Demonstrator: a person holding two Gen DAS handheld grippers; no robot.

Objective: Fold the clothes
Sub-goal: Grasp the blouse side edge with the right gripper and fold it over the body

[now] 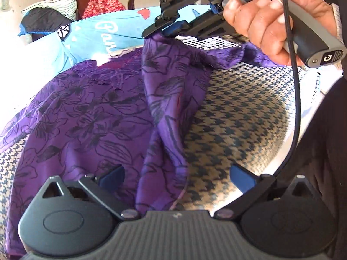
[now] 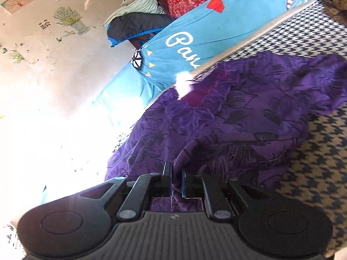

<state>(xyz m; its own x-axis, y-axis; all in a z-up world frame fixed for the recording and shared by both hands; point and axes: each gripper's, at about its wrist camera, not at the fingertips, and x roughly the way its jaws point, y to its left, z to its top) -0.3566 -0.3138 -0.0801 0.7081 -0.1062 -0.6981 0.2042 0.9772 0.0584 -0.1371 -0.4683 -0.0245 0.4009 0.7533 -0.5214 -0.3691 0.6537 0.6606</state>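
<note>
A purple garment with black flower outlines (image 1: pixel 91 117) lies spread on a houndstooth-patterned surface (image 1: pixel 238 112). In the left wrist view my right gripper (image 1: pixel 161 33), held by a hand (image 1: pixel 266 21), is shut on a lifted part of the garment at the top, and a raised fold runs down from it. My left gripper (image 1: pixel 176 175) stands open low over the cloth, with that fold passing between its fingers. The right wrist view shows the right gripper (image 2: pixel 176 176) pinching the purple garment (image 2: pixel 249 108) between its closed pads.
Blue bedding with white lettering (image 1: pixel 104 32) lies beyond the houndstooth surface (image 2: pixel 321 151). Pillows (image 1: pixel 56 6) and a red patterned cloth (image 1: pixel 102 2) are stacked at the back. A black cable (image 1: pixel 293 86) hangs at the right beside the person's dark clothing (image 1: pixel 325 151). A decorated wall (image 2: pixel 43 32) is on the left.
</note>
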